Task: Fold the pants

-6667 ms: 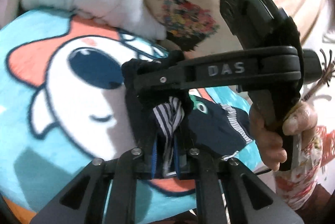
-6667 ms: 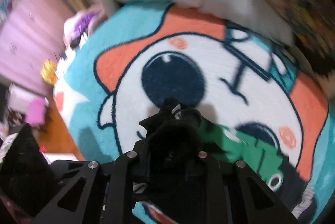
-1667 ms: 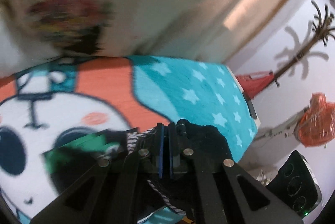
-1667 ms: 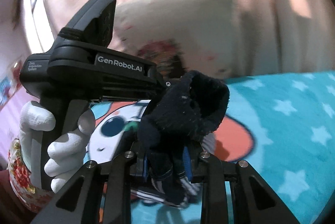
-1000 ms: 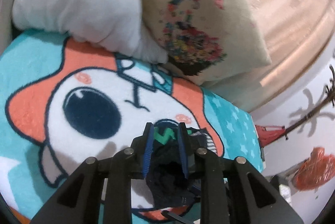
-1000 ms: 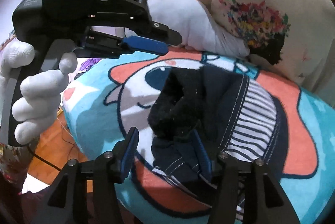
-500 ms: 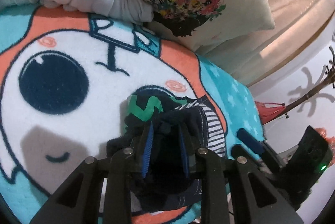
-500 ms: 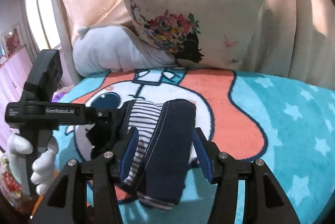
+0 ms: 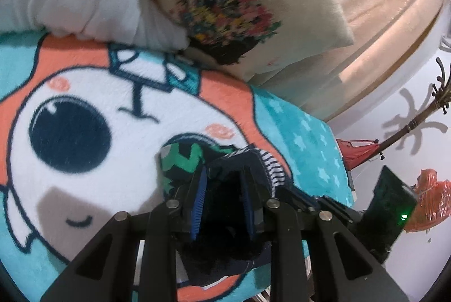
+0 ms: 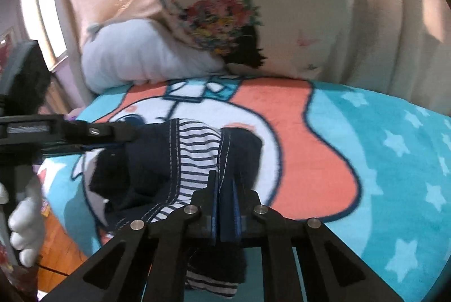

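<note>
- The pants (image 10: pixel 180 161), dark navy with a white-striped panel and a green zigzag patch, lie bunched on the cartoon blanket (image 10: pixel 366 149), over the white part of the printed face in the right wrist view.
- No container shows in either view; the blanket alone bears the pants, with a grey-white pillow (image 10: pixel 135 53) and a floral cushion (image 10: pixel 253 8) propped behind it against a pink curtain (image 10: pixel 394 20).
- The right gripper (image 10: pixel 225 206) has its blue-padded jaws drawn close together, pinching a dark fold of the pants; the cloth runs up between the pads and hangs down below them.
- The left gripper (image 9: pixel 222 200) has its jaws partly apart, with a thick dark wad of the pants filling the gap between the blue pads and touching both.
- In the right wrist view the left gripper's black fingers (image 10: pixel 112 132) reach in from the left and sit on the upper left edge of the pants, beside the striped panel.
- A white-gloved hand (image 10: pixel 25 228) grips the left gripper's handle at the left edge, over a wooden floor (image 10: pixel 56 259).
- In the left wrist view the other gripper's black body, with a green light, shows at the lower right, near an orange plastic bag (image 9: pixel 428 203) and a white wall (image 9: pixel 408 93).
</note>
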